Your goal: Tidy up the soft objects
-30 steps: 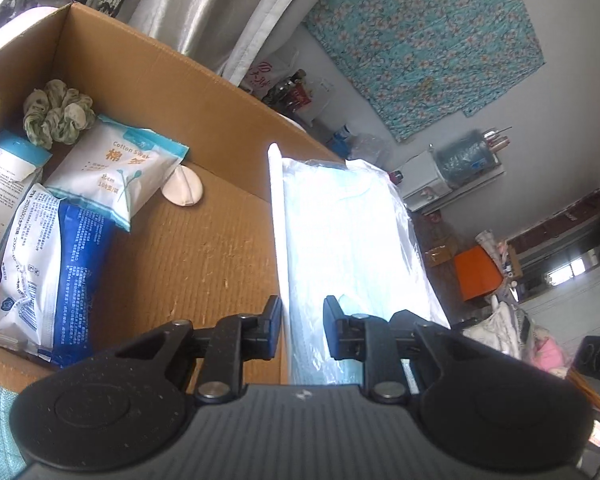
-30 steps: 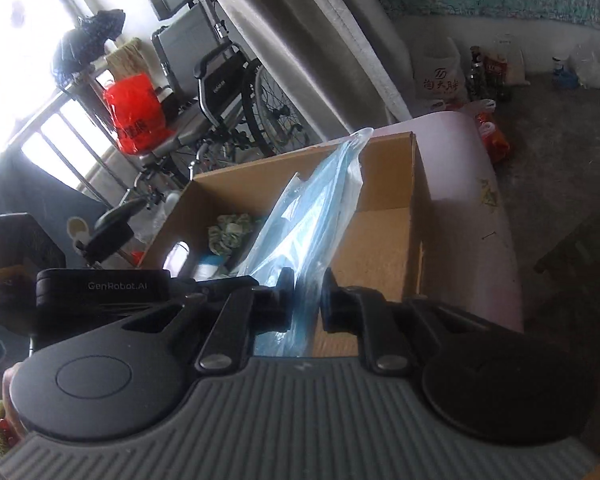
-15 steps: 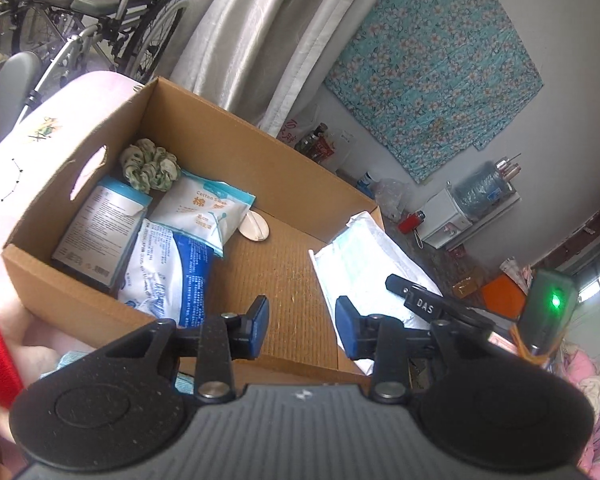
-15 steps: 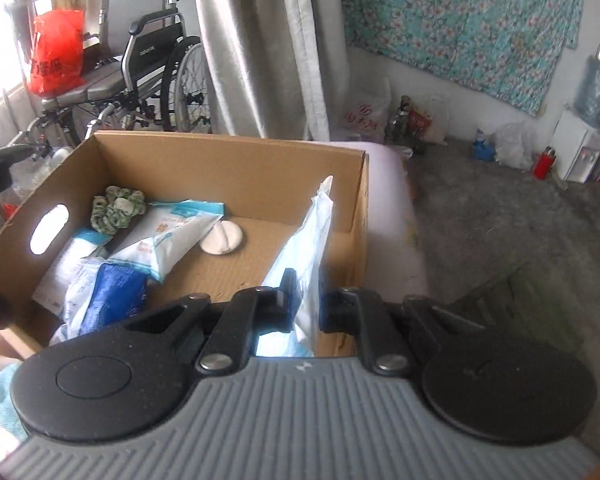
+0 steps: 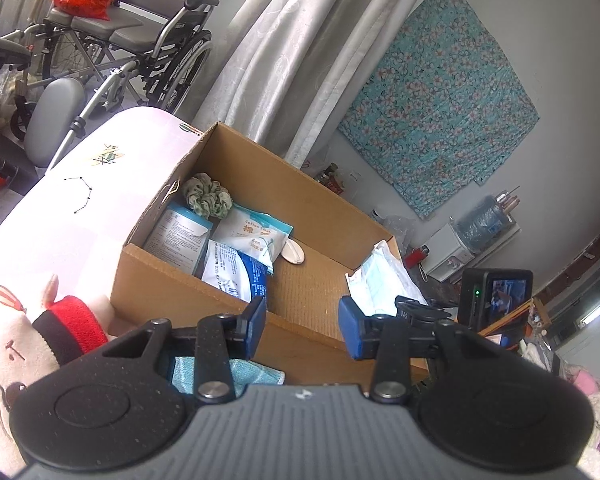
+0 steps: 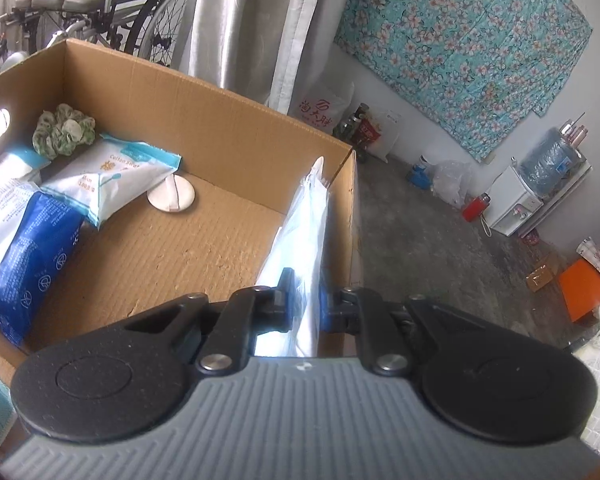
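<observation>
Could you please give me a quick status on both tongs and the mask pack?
Left tongs open, just widened, holding nothing. Right tongs shut on mask pack, upright against cardboard box's right wall. Box floor beneath it bare.

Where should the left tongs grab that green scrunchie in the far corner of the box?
Come straight down from above onto the green scrunchie and pinch across one side of its ruffled ring. It lies flat against the cardboard box corner walls, so side approaches look blocked.

brown cardboard box (image 5: 188,300): 1 | flat printed sachets at 9 o'clock in the box (image 6: 112,182): 3 | green fabric scrunchie (image 6: 64,130): 1 | round white pad (image 6: 171,199): 1 | clear bag of pale blue masks (image 6: 304,240): 1 | plush toy (image 5: 12,344): 1
</observation>
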Motion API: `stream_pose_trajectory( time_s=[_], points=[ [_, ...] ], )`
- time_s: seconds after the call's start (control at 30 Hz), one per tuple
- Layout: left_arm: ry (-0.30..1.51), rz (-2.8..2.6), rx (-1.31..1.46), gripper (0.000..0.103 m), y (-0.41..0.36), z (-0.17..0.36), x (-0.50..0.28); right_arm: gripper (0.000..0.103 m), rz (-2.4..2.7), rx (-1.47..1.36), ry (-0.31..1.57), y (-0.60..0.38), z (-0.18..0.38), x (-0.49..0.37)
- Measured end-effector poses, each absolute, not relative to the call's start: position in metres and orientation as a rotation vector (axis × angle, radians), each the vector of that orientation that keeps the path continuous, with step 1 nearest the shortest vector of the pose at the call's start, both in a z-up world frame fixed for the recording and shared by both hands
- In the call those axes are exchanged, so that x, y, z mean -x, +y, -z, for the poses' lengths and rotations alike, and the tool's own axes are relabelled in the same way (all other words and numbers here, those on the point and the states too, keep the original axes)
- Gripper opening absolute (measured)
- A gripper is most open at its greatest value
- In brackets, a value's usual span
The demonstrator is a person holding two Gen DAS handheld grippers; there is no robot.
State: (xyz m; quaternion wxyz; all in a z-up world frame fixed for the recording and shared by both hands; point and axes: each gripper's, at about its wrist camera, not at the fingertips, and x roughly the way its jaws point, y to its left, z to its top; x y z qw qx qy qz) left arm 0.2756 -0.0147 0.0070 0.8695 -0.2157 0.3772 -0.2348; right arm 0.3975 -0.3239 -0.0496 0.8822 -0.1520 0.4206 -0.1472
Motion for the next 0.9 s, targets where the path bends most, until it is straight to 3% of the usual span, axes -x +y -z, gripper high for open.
stream_pose_trajectory(
  time_s=[0.07, 0.23, 0.33, 0.43, 0.53, 0.67, 0.8, 0.9],
  points=[
    [0.791, 0.488, 0.466, 0.040, -0.008, -0.004, -0.276, 0.011, 0.312, 0.288, 0.900, -0.325, 0.053, -0.398],
    [0.802, 0.492, 0.472, 0.044, 0.000, 0.001, -0.273, 0.026, 0.335, 0.183, 0.922, -0.334, 0.053, -0.396],
    [0.805, 0.494, 0.476, 0.047, 0.002, 0.001, -0.272, 0.029, 0.332, 0.113, 0.910, -0.340, 0.047, -0.389],
    [0.799, 0.490, 0.468, 0.048, 0.002, 0.000, -0.271, 0.046, 0.336, 0.072, 0.874, -0.343, 0.035, -0.377],
    [0.796, 0.479, 0.454, 0.054, 0.001, -0.003, -0.266, 0.049, 0.296, -0.012, 0.833, -0.349, 0.018, -0.359],
    [0.799, 0.461, 0.437, 0.070, 0.000, -0.009, -0.259, 0.059, 0.223, -0.165, 0.770, -0.362, -0.010, -0.323],
    [0.804, 0.427, 0.395, 0.088, -0.003, -0.015, -0.246, 0.076, 0.147, -0.257, 0.713, -0.371, -0.040, -0.274],
    [0.812, 0.398, 0.332, 0.091, -0.007, -0.018, -0.234, 0.081, 0.108, -0.305, 0.697, -0.375, -0.055, -0.234]
  ],
)
